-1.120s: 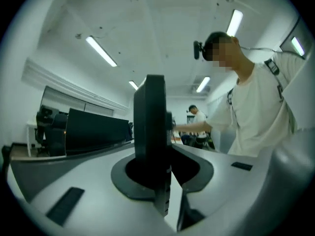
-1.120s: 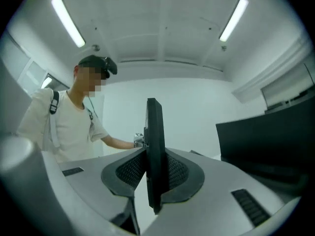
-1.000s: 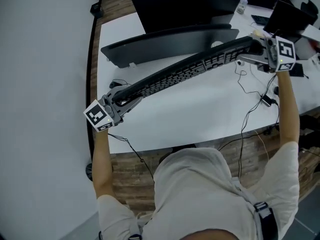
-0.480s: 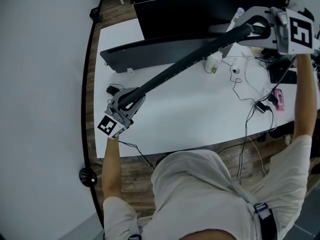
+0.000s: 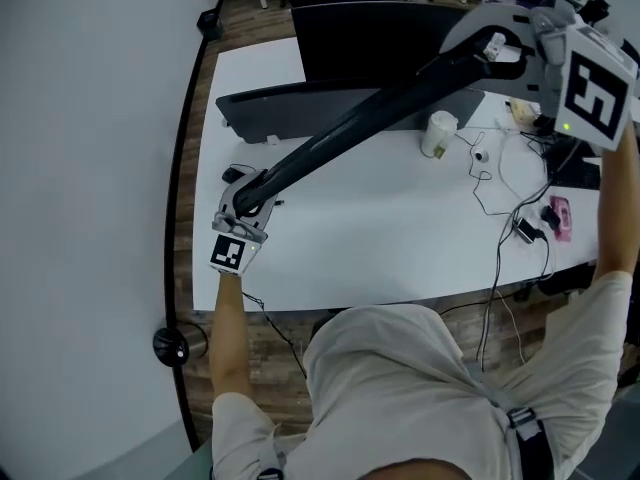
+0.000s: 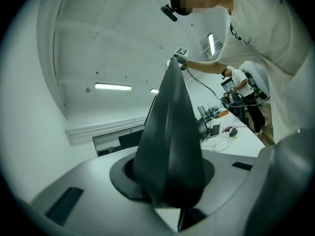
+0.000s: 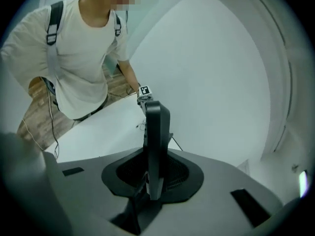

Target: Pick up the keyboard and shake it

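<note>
The long black keyboard (image 5: 370, 118) hangs in the air over the white table (image 5: 380, 248), steeply tilted, its keys turned away from the head view. My left gripper (image 5: 245, 200) is shut on its low left end, close above the table. High up and near the head camera, my right gripper (image 5: 500, 48) is shut on the raised right end. In the left gripper view the keyboard (image 6: 170, 141) rises from between the jaws of the left gripper (image 6: 167, 181). The right gripper view shows the keyboard (image 7: 156, 146) edge-on, clamped in the right gripper (image 7: 153, 181).
A dark monitor (image 5: 400, 18) stands at the table's back, with a long dark curved bar (image 5: 280, 108) lying before it. A paper cup (image 5: 437, 134), loose cables (image 5: 500, 183) and a pink item (image 5: 558, 216) lie at the right. A white wall runs along the left.
The right end of the keyboard has swung up toward the head camera while the left end dipped toward the table. The keys, visible a second ago, now face away.
</note>
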`<act>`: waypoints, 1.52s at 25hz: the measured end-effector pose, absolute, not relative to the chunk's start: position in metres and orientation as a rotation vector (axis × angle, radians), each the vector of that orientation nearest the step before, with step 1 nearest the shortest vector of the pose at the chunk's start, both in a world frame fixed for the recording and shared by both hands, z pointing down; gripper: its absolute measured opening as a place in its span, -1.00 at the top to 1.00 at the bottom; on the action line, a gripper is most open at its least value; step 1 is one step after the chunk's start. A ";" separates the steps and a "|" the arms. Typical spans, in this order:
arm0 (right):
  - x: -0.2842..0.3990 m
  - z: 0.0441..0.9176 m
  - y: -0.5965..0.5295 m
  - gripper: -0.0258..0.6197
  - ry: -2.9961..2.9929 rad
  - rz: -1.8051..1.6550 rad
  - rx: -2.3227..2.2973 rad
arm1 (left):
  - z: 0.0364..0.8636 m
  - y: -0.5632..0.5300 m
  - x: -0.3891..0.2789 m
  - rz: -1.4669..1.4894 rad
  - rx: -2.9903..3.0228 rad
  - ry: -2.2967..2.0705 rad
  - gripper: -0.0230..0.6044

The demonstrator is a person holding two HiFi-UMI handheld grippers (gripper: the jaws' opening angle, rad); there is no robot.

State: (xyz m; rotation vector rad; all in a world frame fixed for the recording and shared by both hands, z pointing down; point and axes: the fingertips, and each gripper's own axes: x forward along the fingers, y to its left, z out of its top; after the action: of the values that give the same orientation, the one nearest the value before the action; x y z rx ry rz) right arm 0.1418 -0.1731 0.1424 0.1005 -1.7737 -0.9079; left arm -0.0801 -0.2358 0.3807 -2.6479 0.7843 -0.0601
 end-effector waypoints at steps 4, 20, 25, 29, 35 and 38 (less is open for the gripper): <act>0.146 0.143 -0.175 0.62 -1.701 -1.097 0.190 | 0.347 -0.250 -0.101 -0.106 -2.520 0.836 0.57; 0.252 0.282 -0.200 0.62 -1.757 -1.155 1.019 | 0.216 -0.274 -0.064 -0.626 -2.004 0.270 0.53; 0.265 0.284 -0.214 0.62 -1.837 -1.127 1.055 | 0.227 -0.236 -0.058 -0.602 -1.981 0.223 0.56; 0.257 0.261 -0.227 0.61 -1.769 -1.197 0.928 | 0.251 -0.215 -0.072 -0.594 -1.979 0.250 0.58; 0.231 0.205 -0.224 0.61 -1.558 -1.334 0.684 | 0.286 -0.199 -0.089 -0.527 -1.930 0.416 0.58; 0.217 0.178 -0.211 0.61 -1.470 -1.368 0.633 | 0.294 -0.191 -0.093 -0.461 -1.910 0.483 0.58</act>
State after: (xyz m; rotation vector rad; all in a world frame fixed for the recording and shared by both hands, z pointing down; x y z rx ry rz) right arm 0.2169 -0.2109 0.1782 0.6327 -1.4701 -1.3679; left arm -0.0935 -0.1907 0.2936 -1.9104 0.4827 -0.4614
